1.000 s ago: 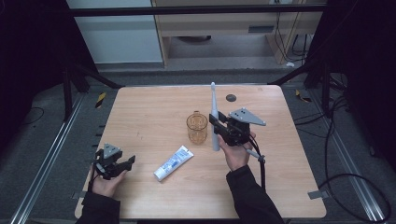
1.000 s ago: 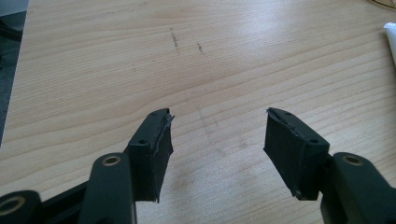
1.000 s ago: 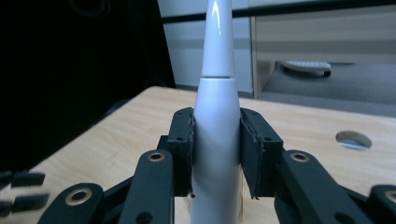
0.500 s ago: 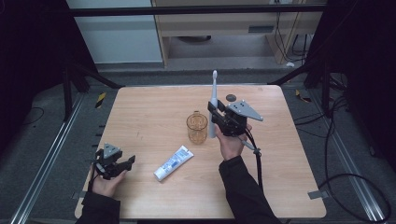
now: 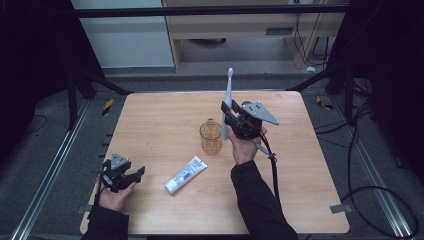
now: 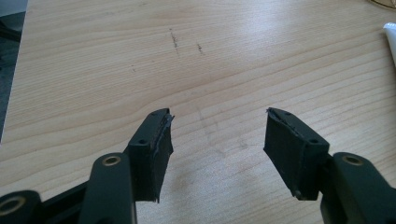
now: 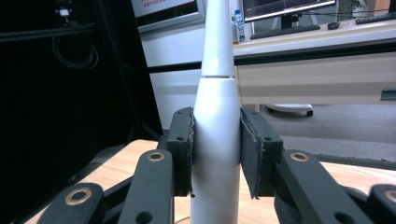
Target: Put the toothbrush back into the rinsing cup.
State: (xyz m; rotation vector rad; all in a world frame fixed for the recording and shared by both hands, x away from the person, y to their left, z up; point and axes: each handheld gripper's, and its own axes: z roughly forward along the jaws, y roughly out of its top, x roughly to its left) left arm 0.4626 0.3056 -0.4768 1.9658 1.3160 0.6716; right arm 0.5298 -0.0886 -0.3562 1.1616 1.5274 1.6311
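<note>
An electric toothbrush [image 5: 227, 102] is held upright at the centre of the frame, just right of an amber cup [image 5: 211, 137], with the jaws of the right hand-held gripper [image 5: 229, 116] clamped on its thick lower body. The smooth, rigid white shell is judged light but slippery; a grip on the wide handle, not the slim neck, is advised. The left hand-held gripper [image 5: 131, 176], lower left, is seen with jaws apart over the surface [image 5: 300, 190]. A toothpaste tube [image 5: 186, 174] lies between.

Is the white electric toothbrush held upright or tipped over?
Upright: the white electric toothbrush stands vertically, brush head up, clamped in the right tool beside the amber glass cup.
</note>
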